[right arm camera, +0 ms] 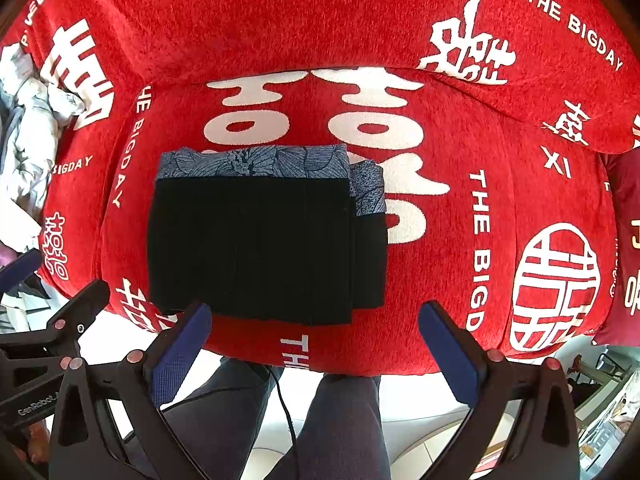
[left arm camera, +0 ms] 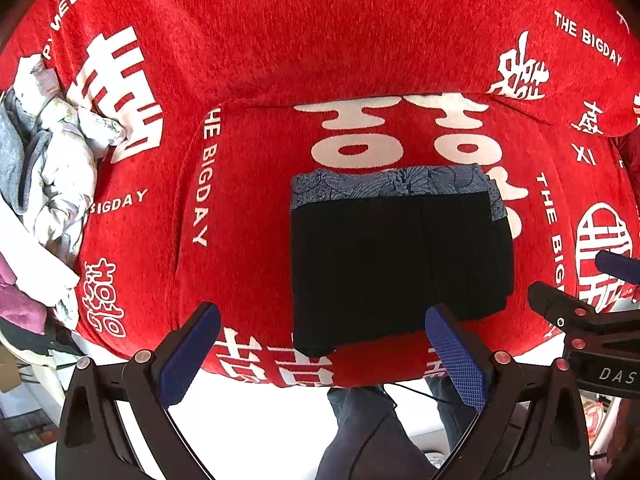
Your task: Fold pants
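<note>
Scanning from the left edge of the red sofa cover, we find a heap of pale and grey laundry piled against the left arm, well apart from the work. Next comes the left gripper, held over the front edge of the seat cushion with its jaws apart and nothing between them. Its right fingertip lies just in front of the near edge of the pants.

We see the pants as a compact dark rectangle near the front edge of the cushion, roughly central. A blue patterned band shows along the far side, and a second layer sticks out slightly on the right. We judge the fold essentially complete.

Further right, the right gripper hovers at the same front edge, jaws also apart and empty, its left fingertip just in front of the near edge of the bundle.

Risks from here:
- The bundle sits close to the front edge of the cushion. A brush from either finger could drag it off.
- The offset right-hand layer is loose. Catching only that layer would peel the stack open.
- The plush cover may grip the bottom layer, so a sideways push could skew the fold.
</note>
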Demonstrator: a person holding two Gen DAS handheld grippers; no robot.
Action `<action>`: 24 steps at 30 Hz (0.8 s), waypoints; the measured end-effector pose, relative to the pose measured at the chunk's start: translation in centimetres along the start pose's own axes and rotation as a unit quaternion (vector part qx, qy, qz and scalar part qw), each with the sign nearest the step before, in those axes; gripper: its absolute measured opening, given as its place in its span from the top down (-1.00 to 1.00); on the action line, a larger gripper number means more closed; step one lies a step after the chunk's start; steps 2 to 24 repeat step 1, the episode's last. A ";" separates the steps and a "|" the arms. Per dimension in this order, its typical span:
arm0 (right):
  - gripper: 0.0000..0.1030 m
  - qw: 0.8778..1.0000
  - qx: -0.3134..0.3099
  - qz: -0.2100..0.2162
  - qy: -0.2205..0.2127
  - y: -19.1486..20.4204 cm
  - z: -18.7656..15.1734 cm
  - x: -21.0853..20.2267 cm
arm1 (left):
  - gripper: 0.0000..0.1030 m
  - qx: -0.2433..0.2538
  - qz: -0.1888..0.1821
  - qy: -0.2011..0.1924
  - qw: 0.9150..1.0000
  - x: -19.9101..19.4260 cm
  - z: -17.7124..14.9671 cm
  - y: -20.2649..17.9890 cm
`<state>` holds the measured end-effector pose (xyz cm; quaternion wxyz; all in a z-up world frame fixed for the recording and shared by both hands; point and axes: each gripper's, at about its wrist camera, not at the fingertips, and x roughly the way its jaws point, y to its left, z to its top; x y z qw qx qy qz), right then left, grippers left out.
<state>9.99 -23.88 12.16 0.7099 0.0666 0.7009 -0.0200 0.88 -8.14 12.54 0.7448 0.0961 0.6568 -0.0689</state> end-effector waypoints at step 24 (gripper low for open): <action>-1.00 1.000 0.000 0.000 0.000 0.0 0.0 0.0 | -0.99 0.001 -0.003 0.000 1.000 0.0 0.0 -0.1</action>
